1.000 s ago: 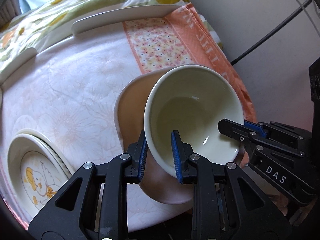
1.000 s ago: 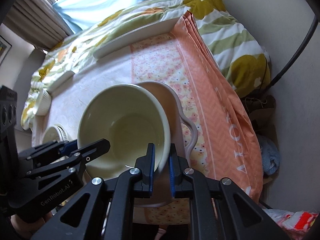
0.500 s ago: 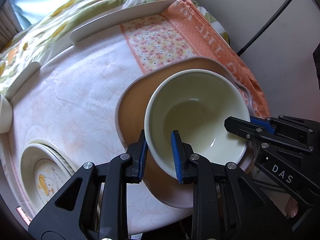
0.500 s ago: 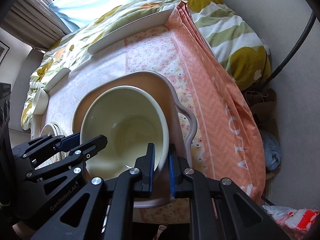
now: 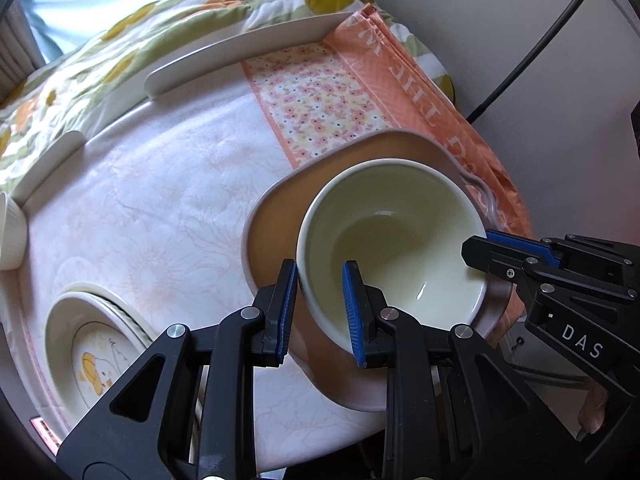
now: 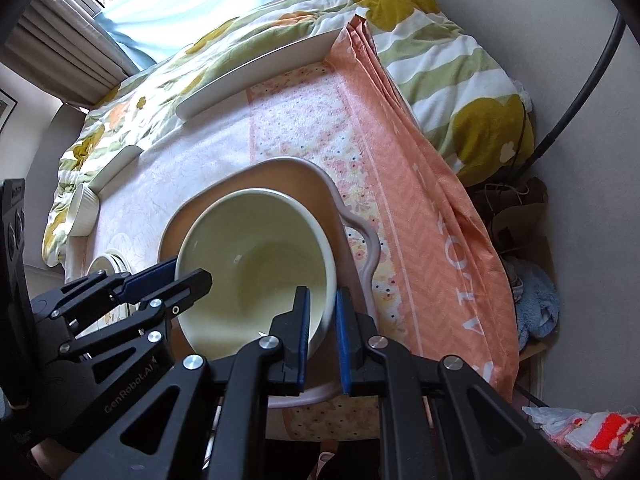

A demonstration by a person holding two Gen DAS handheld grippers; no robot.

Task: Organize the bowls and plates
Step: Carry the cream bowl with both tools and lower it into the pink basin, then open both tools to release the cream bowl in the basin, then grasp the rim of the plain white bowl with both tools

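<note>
While both claws point steeply downward, each one grips the rim of the same cream bowl point(image 5: 394, 236). The left claw point(image 5: 318, 304) has its blue pads nearly closed on the near wall of the bowl, one pad outside and one inside. The right claw point(image 6: 322, 330) is pinched tight on the opposite side of the rim, again with one pad on each face of the wall. In the left wrist view the right claw reaches in from the right edge of the picture; in the right wrist view the left claw comes in from the left.

The bowl sits inside a tan tray point(image 5: 272, 236) with a pale raised rim and a looped handle point(image 6: 370, 248). Whether the bowl's base rests on the tray or hangs just above it cannot be told. The tray lies at the desk's near right corner, partly on a pink floral cloth point(image 5: 324, 104) that hangs over the right edge.

At the desk's near left corner lies a stack of plates point(image 5: 92, 344), the top one printed with a yellow duck. A small ribbed white dish point(image 6: 82, 212) stands at the left edge. A long white platter point(image 5: 240, 58) lies along the far edge, with a flowered quilt point(image 6: 440, 52) behind it.
</note>
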